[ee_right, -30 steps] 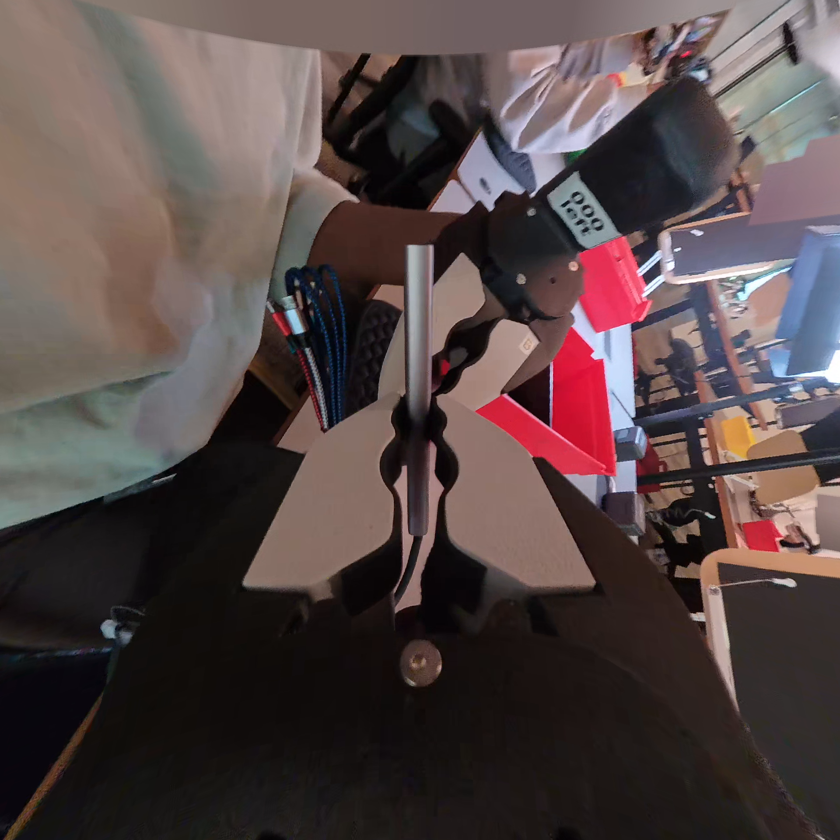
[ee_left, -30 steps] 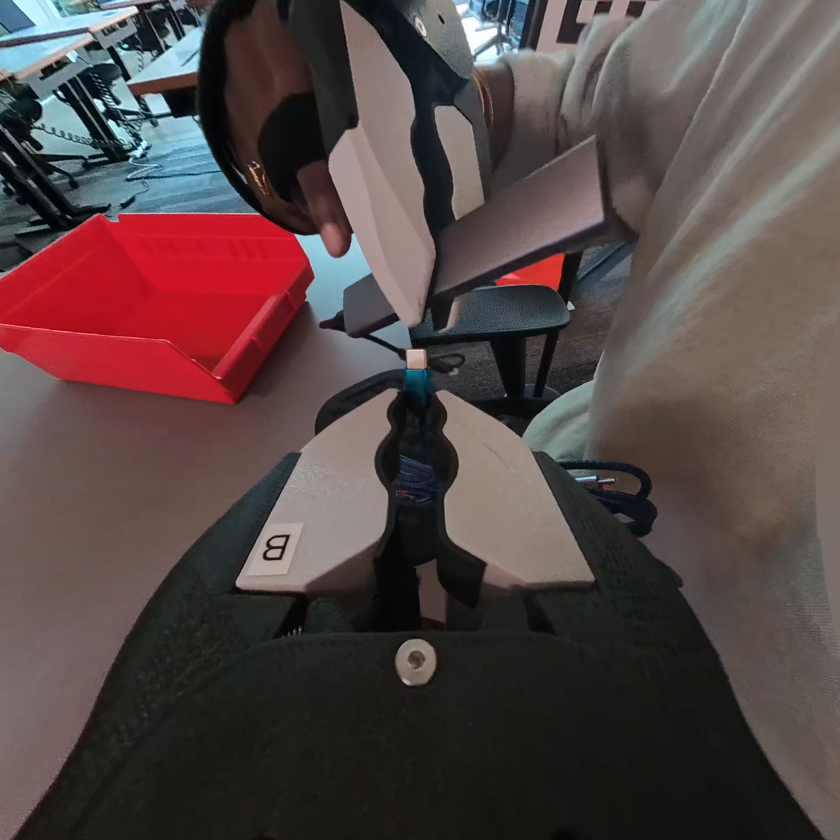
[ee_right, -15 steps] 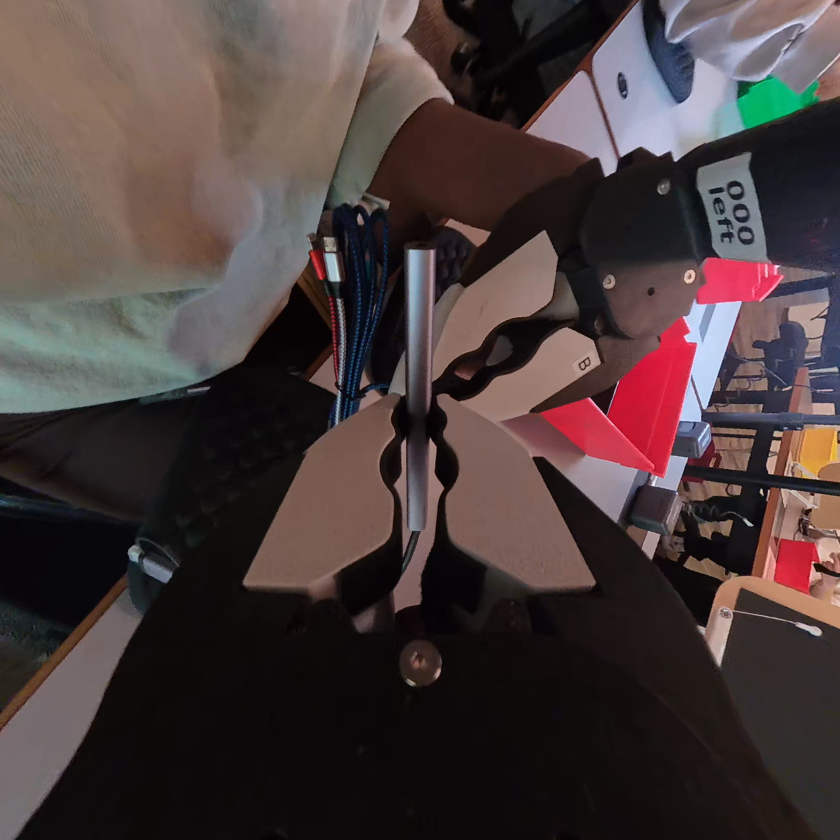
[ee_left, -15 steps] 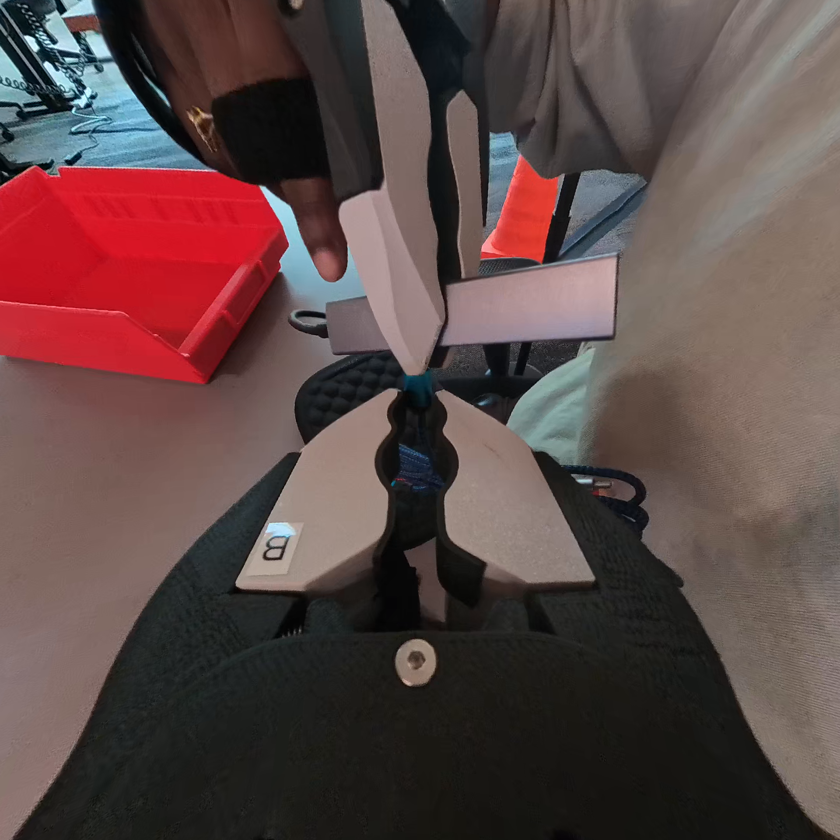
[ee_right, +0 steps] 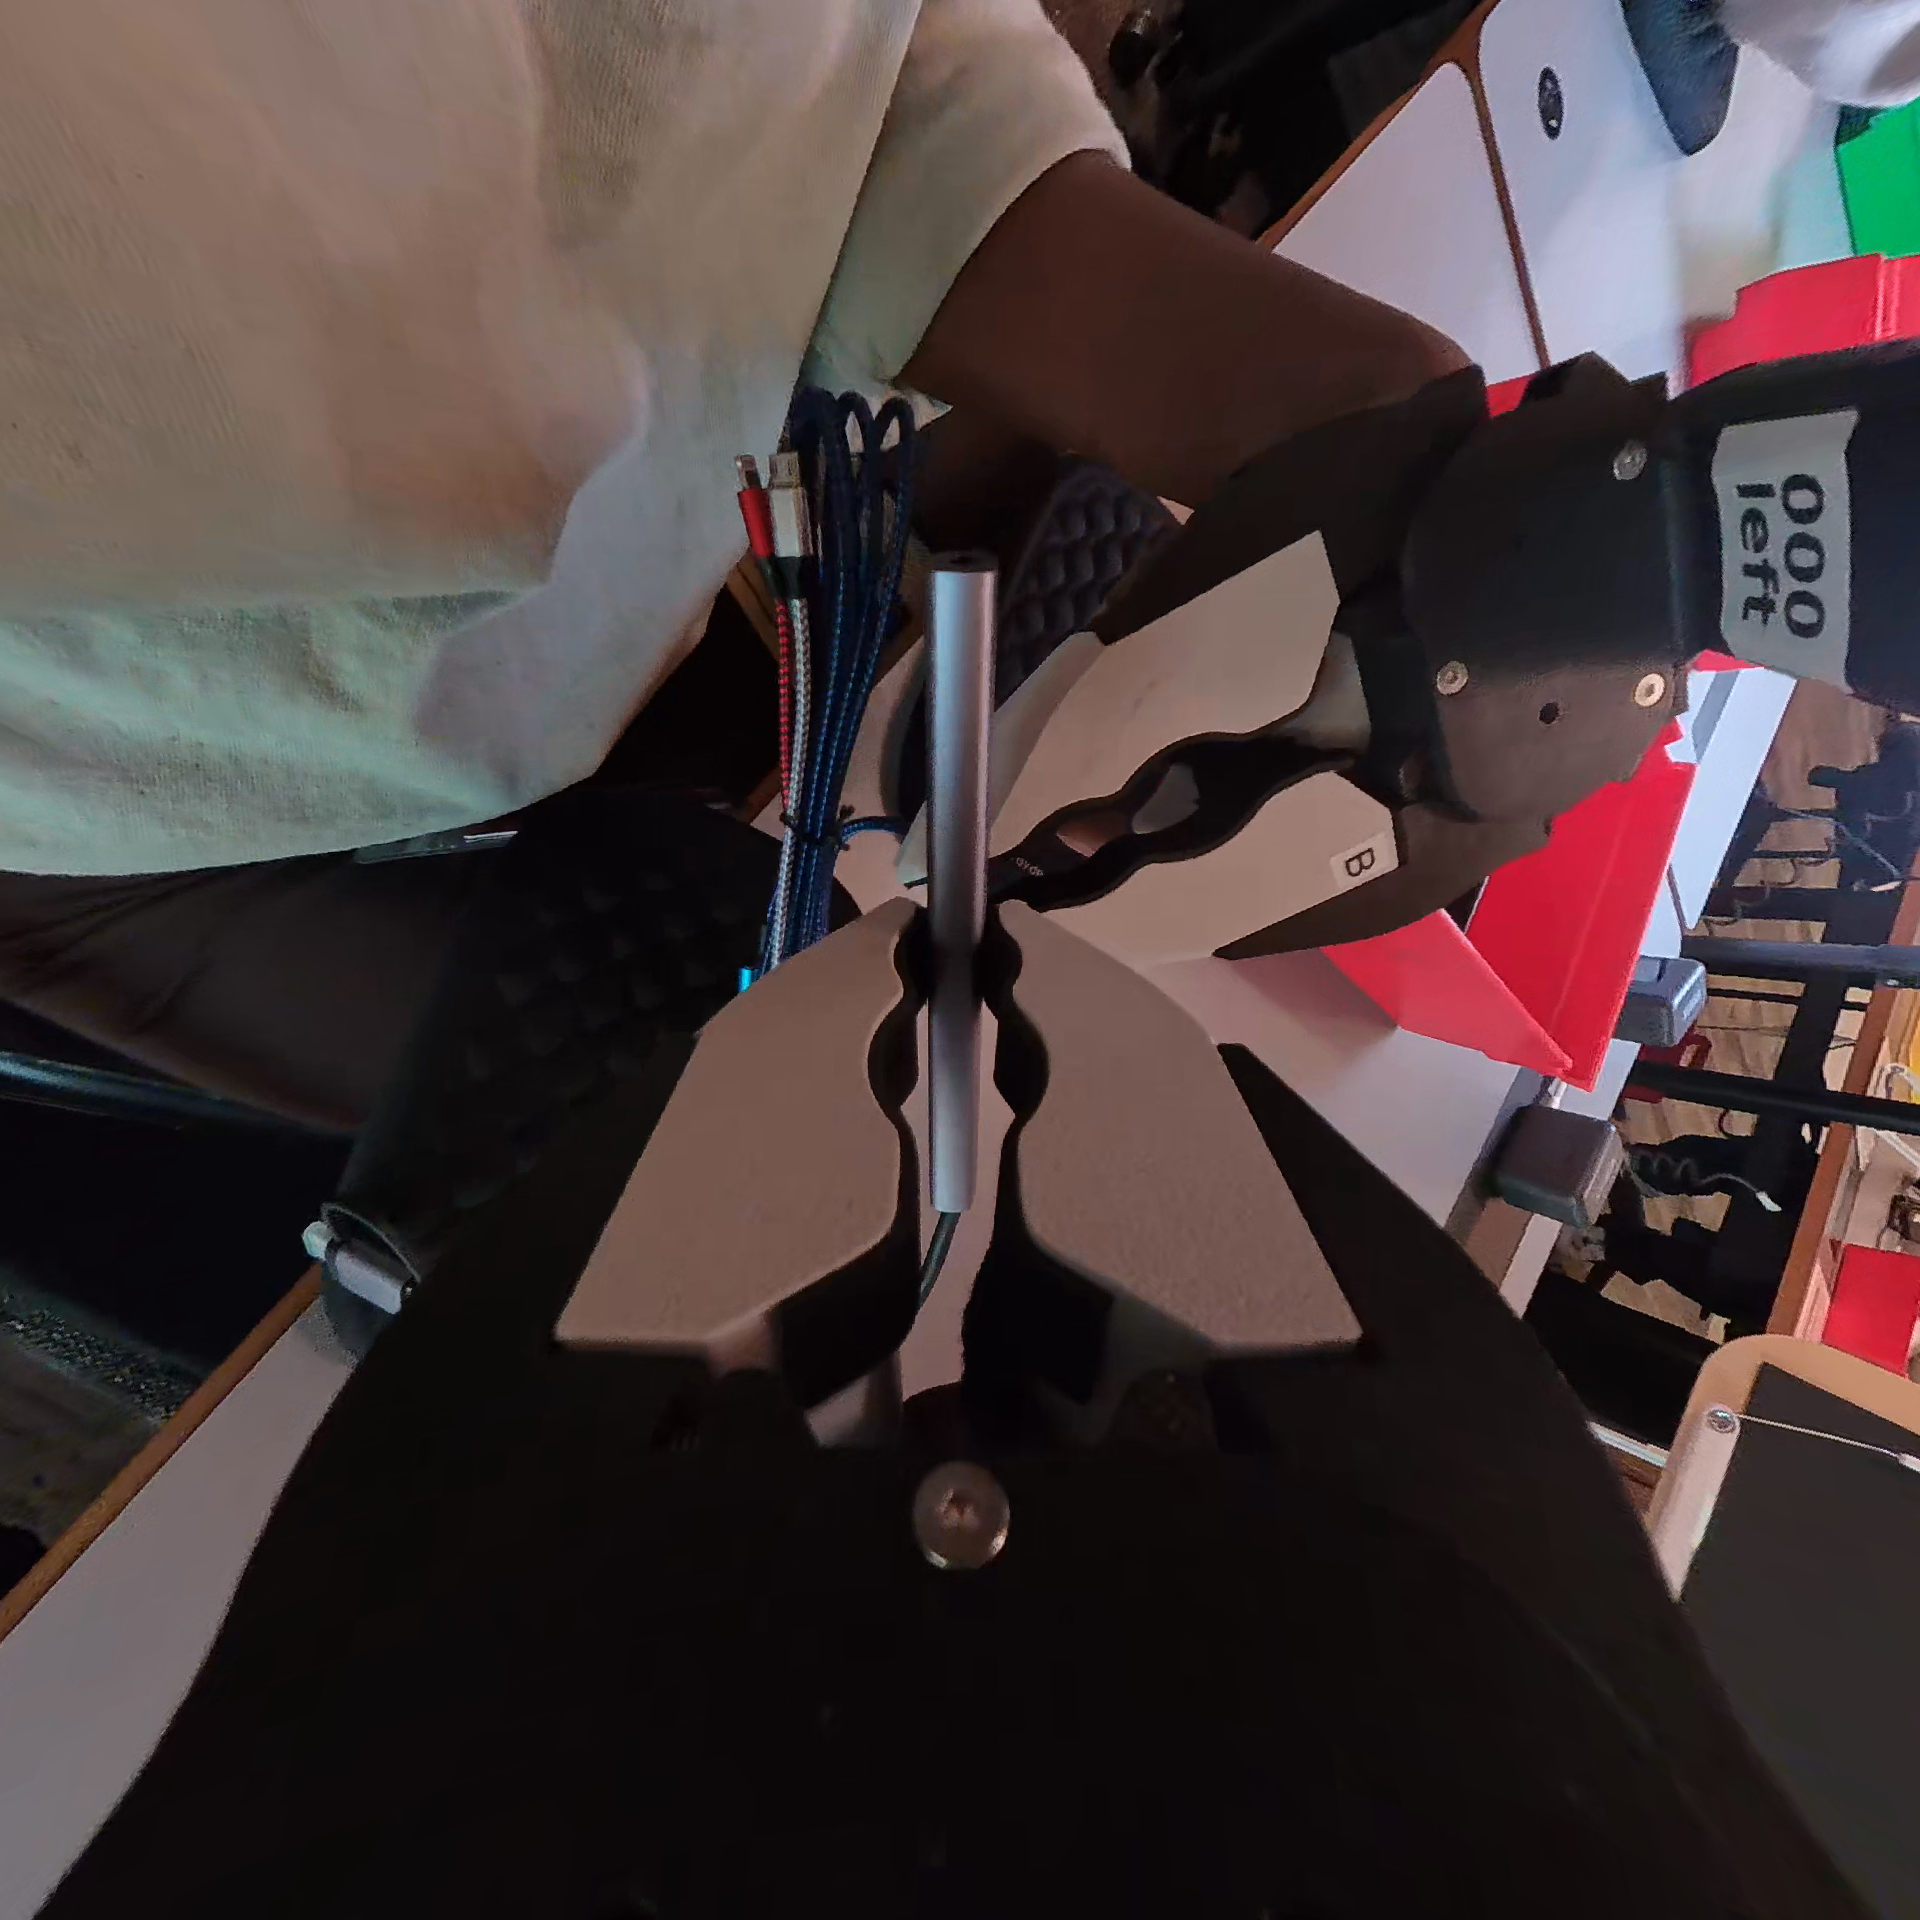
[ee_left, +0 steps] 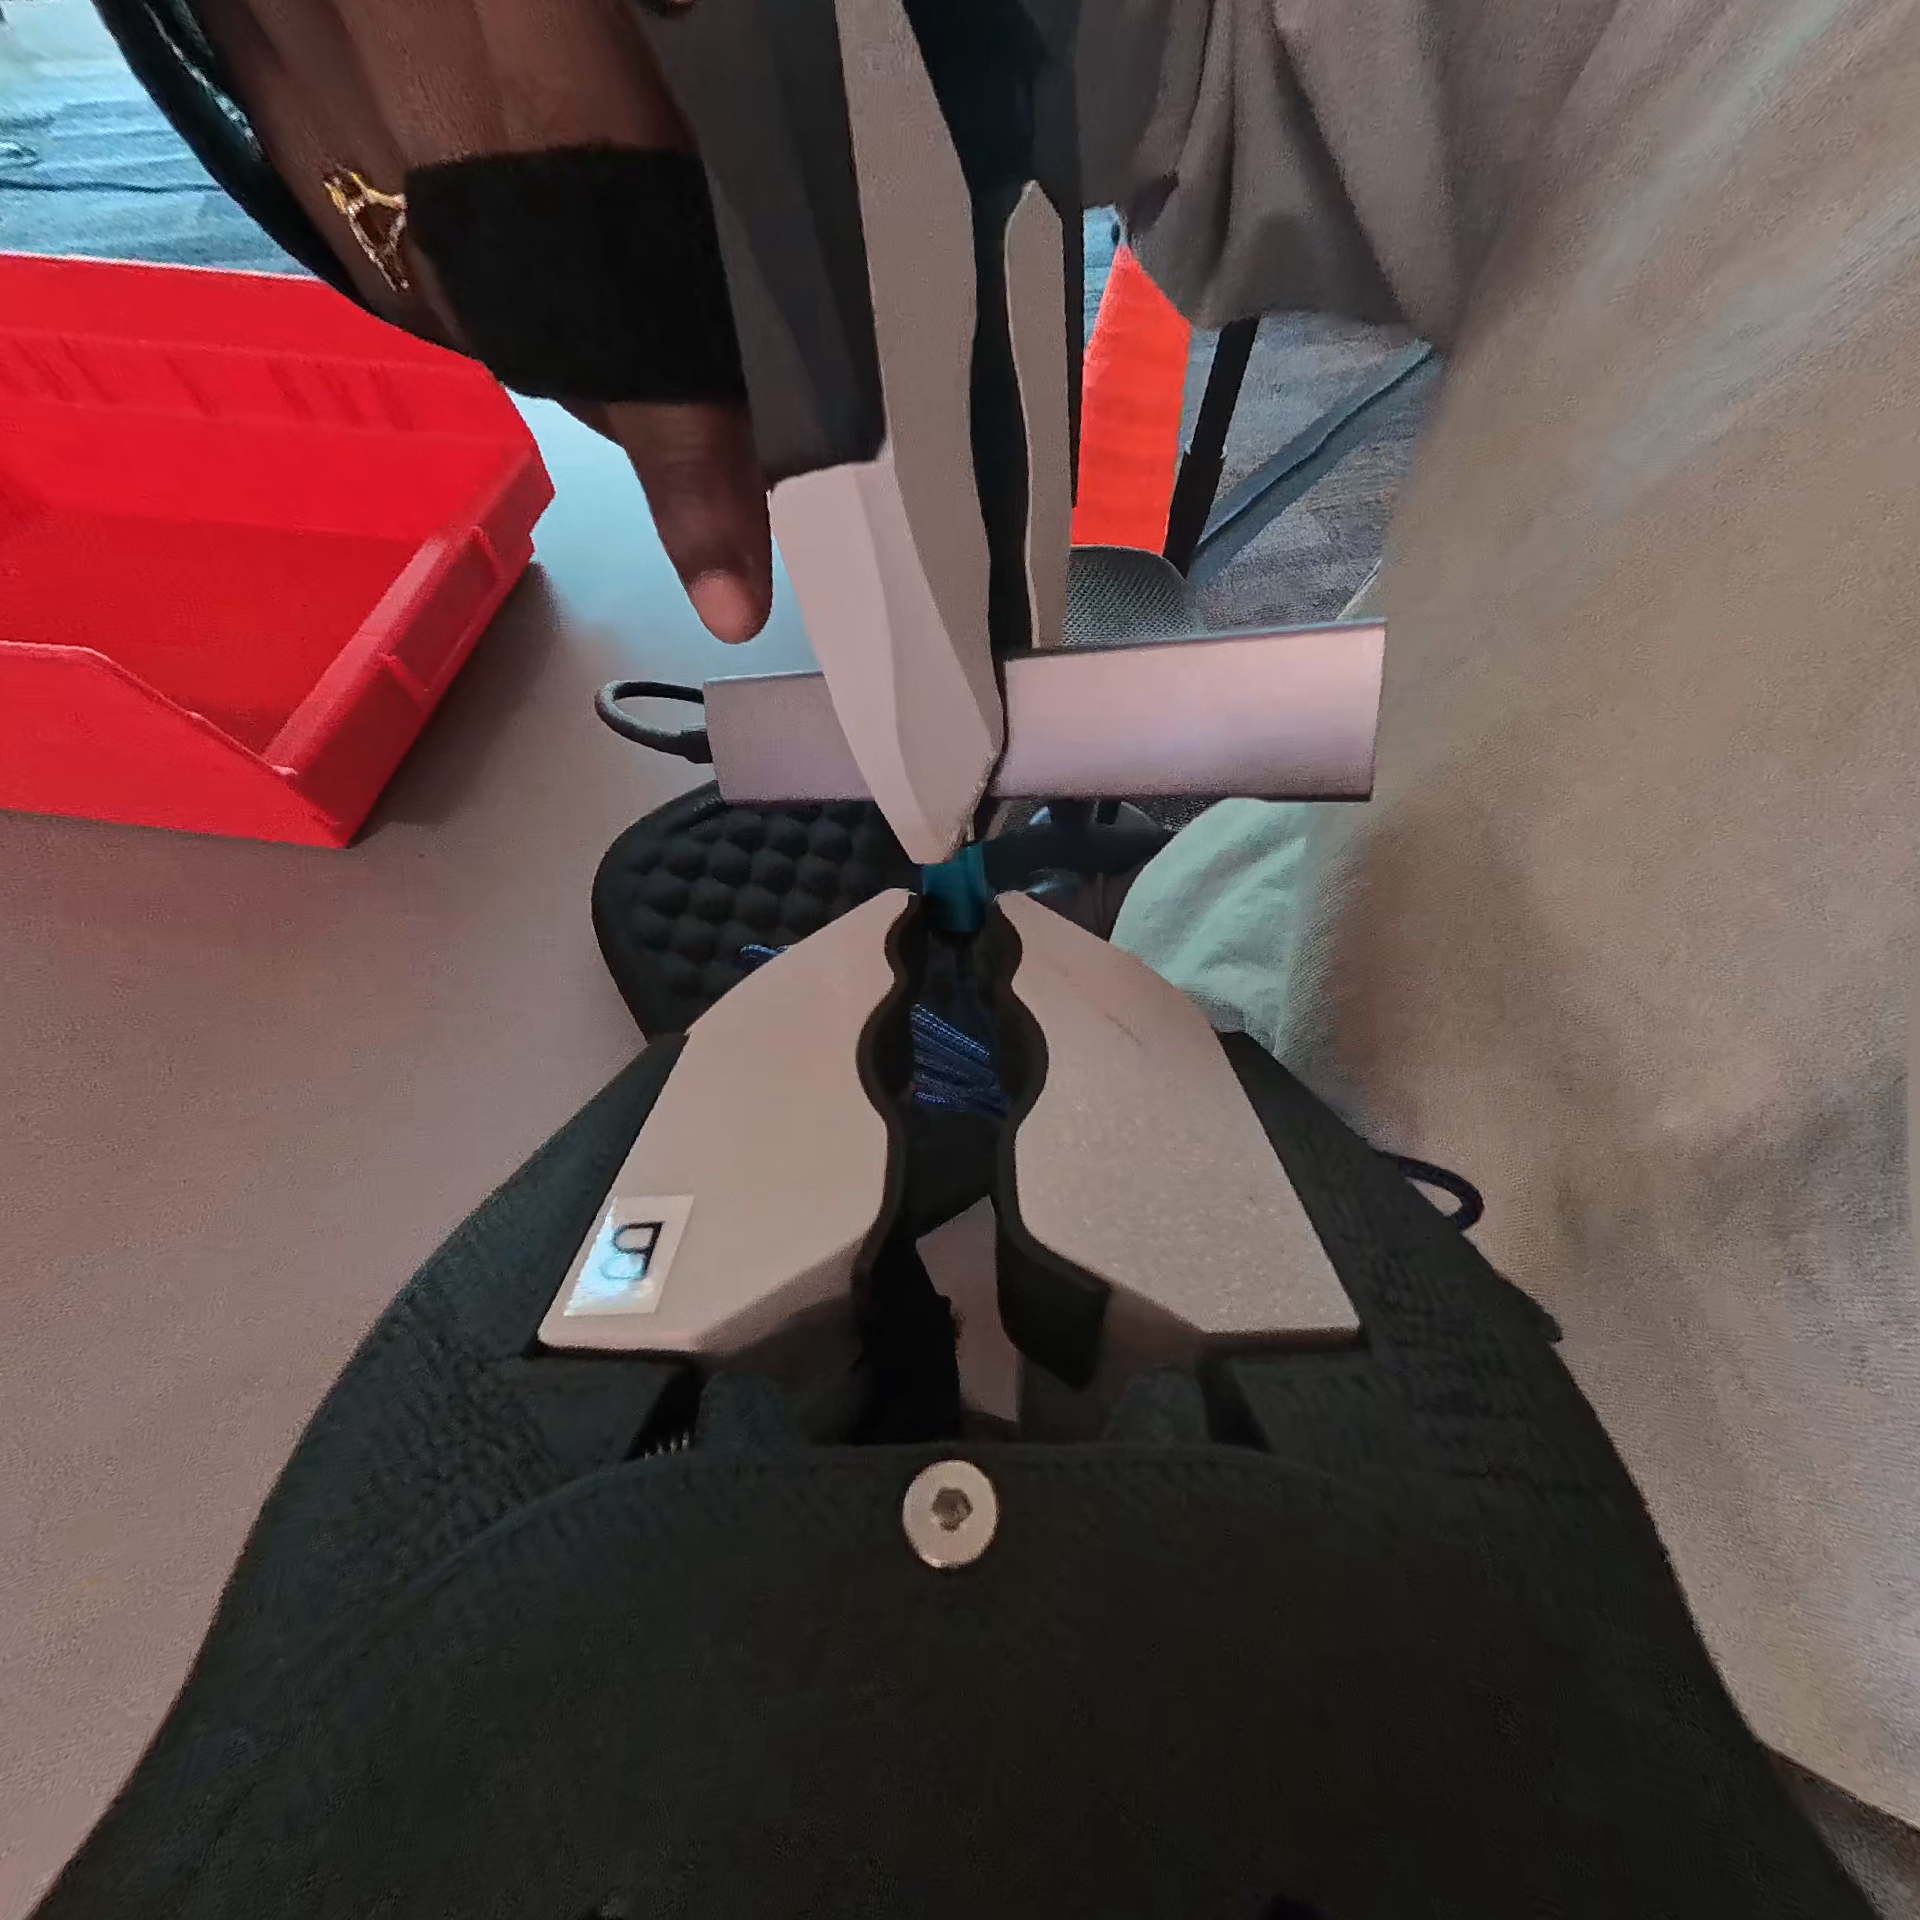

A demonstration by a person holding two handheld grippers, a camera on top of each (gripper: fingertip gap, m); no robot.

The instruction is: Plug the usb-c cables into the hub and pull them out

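My left gripper is shut on the teal plug of a blue braided USB-C cable. The plug's tip meets the lower edge of the grey hub and is hidden behind a finger of my right gripper. The right gripper comes from above and is shut on the hub, holding it level above the table edge. In the right wrist view the left gripper comes in from the right to the hub's side. The hub's own cord trails off its left end.
A red bin stands on the grey table to the left. A bundle of blue braided cables with red and silver plugs hangs near the person's light shirt. A black mesh chair part sits under the hub.
The hub has come down closer and turned level. The plug's bare metal tip, visible one second ago, now sits hidden at the hub's lower edge. Both grippers stayed shut.
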